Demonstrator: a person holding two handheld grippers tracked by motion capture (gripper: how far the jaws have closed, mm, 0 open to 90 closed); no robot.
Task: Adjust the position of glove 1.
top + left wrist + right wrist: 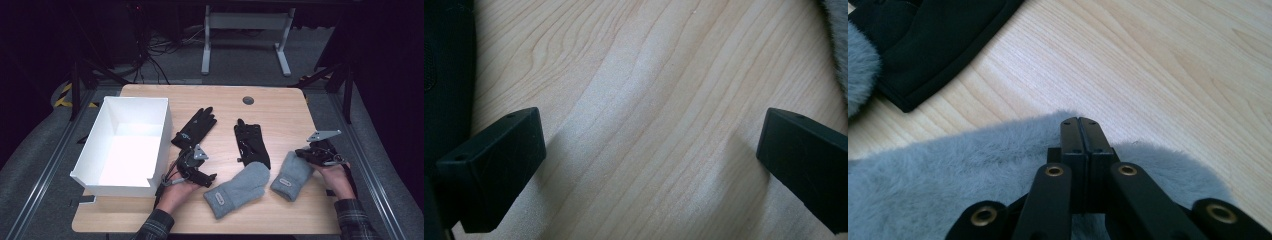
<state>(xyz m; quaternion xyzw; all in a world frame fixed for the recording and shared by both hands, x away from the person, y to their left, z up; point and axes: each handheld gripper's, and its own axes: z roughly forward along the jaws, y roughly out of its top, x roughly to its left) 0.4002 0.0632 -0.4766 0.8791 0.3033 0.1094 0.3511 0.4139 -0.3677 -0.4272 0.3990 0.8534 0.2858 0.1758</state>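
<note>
The right gripper (1081, 131), closest to the lens in its own view, has its black jaws pressed flat together with nothing visibly between them, tips resting over the edge of a fluffy grey mitten (973, 175); in the high view that mitten (292, 175) lies at about four o'clock on the wooden table (280, 107), just beside the right gripper (306, 154); to take it well, I judge the jaws should part first, then close on the thick pile near the rim, low enough to catch fabric and not just fuzz; the left gripper (651, 150) holds its jaws wide apart over bare wood grain, empty, near a second grey mitten (239, 189) at six o'clock; two thin, smooth black gloves (196, 128) (252, 143) lie flat, fingers spread, near the centre; a white, square-walled open box (131, 142) sits at nine o'clock.
</note>
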